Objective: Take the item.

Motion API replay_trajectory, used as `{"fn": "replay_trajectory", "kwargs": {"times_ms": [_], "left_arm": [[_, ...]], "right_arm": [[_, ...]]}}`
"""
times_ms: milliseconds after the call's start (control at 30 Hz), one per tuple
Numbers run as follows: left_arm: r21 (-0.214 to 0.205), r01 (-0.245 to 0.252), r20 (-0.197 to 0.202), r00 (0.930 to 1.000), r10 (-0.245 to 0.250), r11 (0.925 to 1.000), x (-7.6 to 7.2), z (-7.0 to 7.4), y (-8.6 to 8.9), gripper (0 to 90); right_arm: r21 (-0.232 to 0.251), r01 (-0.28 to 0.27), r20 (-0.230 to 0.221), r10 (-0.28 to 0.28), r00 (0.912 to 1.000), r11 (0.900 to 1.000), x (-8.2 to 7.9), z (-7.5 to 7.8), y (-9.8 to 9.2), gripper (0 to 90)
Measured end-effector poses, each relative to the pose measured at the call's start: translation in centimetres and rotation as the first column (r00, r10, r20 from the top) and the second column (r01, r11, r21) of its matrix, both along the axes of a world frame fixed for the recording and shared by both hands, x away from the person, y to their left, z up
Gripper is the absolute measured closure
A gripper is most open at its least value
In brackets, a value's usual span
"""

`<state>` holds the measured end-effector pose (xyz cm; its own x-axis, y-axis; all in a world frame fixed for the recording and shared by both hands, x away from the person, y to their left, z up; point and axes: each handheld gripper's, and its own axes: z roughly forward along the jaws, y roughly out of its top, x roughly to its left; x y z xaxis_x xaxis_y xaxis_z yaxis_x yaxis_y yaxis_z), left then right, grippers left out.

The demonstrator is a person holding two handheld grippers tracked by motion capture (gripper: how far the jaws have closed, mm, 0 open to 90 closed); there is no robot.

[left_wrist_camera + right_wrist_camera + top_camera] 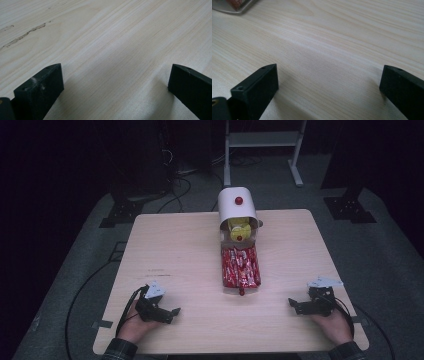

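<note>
On the pale wooden bench (175, 255), toward its far middle, a white cylindrical container (237, 209) lies on its side with its mouth facing the person, yellow packets (239, 226) and a small red item visible inside; what exactly they are is too small to tell. A clear tray (240, 266) packed with red wrapped snacks (241, 265) touches its mouth. The left gripper (172, 311) and right gripper (292, 304) rest near the bench's front corners, well apart, each with jaws spread wide over bare wood.
</note>
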<state>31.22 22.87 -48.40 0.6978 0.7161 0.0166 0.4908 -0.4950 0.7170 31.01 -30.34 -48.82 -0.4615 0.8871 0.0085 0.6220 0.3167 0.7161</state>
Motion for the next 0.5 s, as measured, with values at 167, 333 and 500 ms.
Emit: {"fn": "replay_trajectory", "kwargs": {"times_ms": [167, 333, 500], "left_arm": [[0.000, 0.000, 0.000, 1.0000, 0.000, 1.0000, 0.00, 0.00, 0.00, 0.0], [0.000, 0.000, 0.000, 1.0000, 0.000, 1.0000, 0.00, 0.00, 0.00, 0.0], [0.000, 0.000, 0.000, 1.0000, 0.000, 1.0000, 0.01, 0.00, 0.00, 0.0]], "right_arm": [[-0.002, 0.000, -0.004, 0.000, 1.0000, 1.0000, 0.03, 0.04, 0.01, 1.2], [-0.005, -0.006, -0.008, 0.006, 1.0000, 1.0000, 0.20, 0.08, 0.06, 1.2], [0.004, -0.003, -0.023, 0.003, 0.9997, 1.0000, 0.36, 0.30, 0.06, 1.2]]}}
